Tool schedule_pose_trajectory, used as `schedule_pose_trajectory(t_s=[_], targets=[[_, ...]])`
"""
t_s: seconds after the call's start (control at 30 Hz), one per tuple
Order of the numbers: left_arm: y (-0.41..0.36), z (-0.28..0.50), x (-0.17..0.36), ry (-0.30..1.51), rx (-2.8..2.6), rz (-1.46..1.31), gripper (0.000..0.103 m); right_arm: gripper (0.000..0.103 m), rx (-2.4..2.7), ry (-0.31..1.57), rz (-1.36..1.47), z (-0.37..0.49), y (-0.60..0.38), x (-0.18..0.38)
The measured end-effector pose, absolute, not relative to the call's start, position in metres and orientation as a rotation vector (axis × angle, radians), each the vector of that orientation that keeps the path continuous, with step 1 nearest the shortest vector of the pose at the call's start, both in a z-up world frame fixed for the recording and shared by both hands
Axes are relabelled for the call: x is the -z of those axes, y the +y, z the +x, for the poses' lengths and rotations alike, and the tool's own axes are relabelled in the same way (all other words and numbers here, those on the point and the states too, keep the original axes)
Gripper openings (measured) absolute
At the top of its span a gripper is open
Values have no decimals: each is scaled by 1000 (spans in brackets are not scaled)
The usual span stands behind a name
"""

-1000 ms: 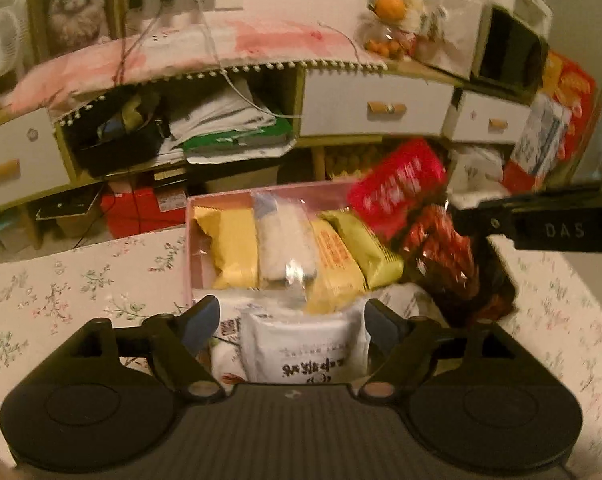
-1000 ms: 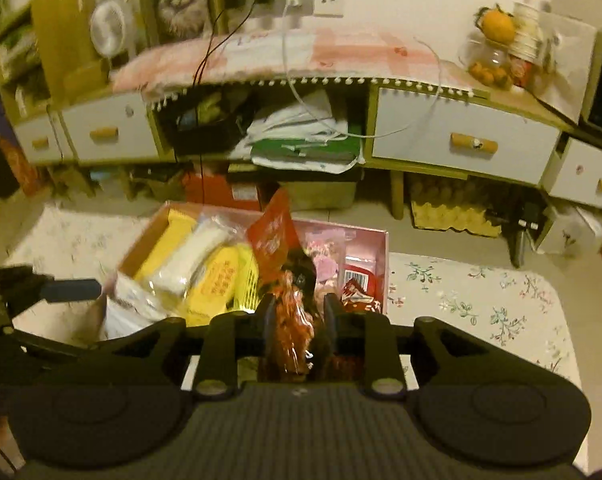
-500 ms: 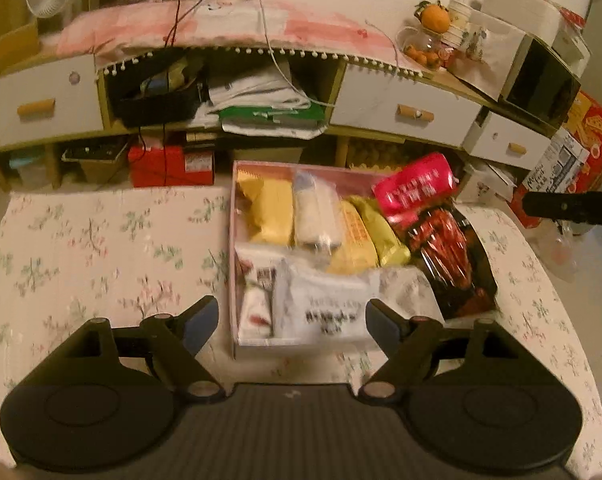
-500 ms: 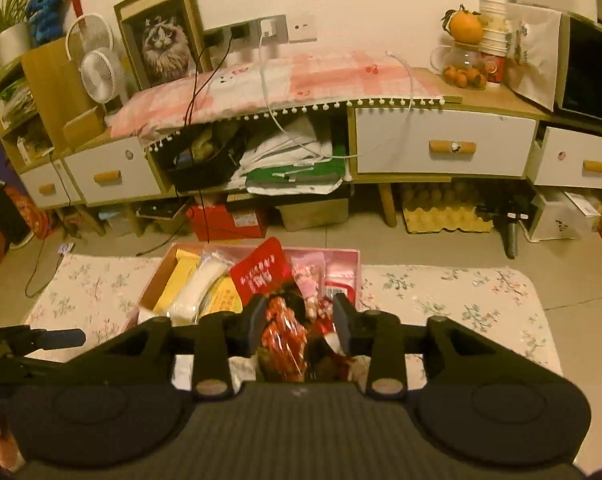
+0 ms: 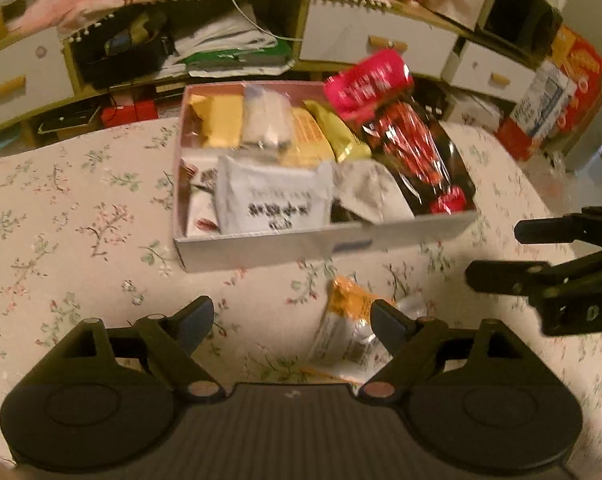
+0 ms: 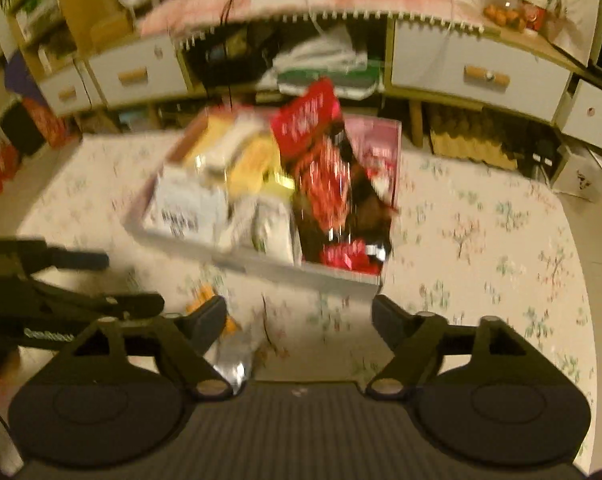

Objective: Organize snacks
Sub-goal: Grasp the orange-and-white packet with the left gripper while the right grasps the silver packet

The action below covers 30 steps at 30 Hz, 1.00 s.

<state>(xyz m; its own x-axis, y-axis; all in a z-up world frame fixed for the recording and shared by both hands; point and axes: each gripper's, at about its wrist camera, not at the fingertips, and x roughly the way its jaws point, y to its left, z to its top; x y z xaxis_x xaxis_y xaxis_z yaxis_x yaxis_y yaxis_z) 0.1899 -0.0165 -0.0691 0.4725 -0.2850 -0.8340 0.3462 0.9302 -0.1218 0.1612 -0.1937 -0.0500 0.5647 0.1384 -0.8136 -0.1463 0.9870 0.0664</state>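
A pink-lined cardboard box (image 5: pixel 321 242) sits on the floral tablecloth, filled with snack packs: yellow ones, white ones and a long red-and-black bag (image 5: pixel 413 148) at its right side, also in the right wrist view (image 6: pixel 333 184). A loose orange-and-silver snack pack (image 5: pixel 349 332) lies on the cloth in front of the box, near my left gripper's right finger. My left gripper (image 5: pixel 291 320) is open and empty above the cloth. My right gripper (image 6: pixel 299 316) is open and empty, in front of the box (image 6: pixel 261 264); it shows at the right of the left wrist view (image 5: pixel 541 256).
A low cabinet with white drawers (image 5: pixel 381 40) and an open shelf of papers stands behind the table. Red cartons (image 5: pixel 557 92) stand on the floor at the right. The tablecloth (image 6: pixel 493 240) spreads around the box.
My right gripper has opened and let go of the red-and-black bag, which now lies in the box. Both grippers have pulled back from the box toward the near edge.
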Motion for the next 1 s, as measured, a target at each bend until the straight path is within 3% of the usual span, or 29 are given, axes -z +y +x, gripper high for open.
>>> schedule_pose_trajectory(t_s=[0.1, 0.3, 0.7, 0.93, 1.0], targets=[[-23, 185, 76, 1010, 398, 104, 91, 91, -164, 987, -11, 160, -191, 58], [-30, 182, 88, 1016, 392, 127, 94, 99, -119, 981, -76, 158, -184, 64], [-36, 175, 100, 990, 375, 166, 103, 103, -75, 1041, -70, 163, -183, 76], [-41, 175, 110, 996, 403, 154, 102, 103, -102, 1061, -40, 162, -180, 80], [-39, 176, 113, 1008, 424, 147, 90, 102, -100, 1070, -39, 163, -179, 82]])
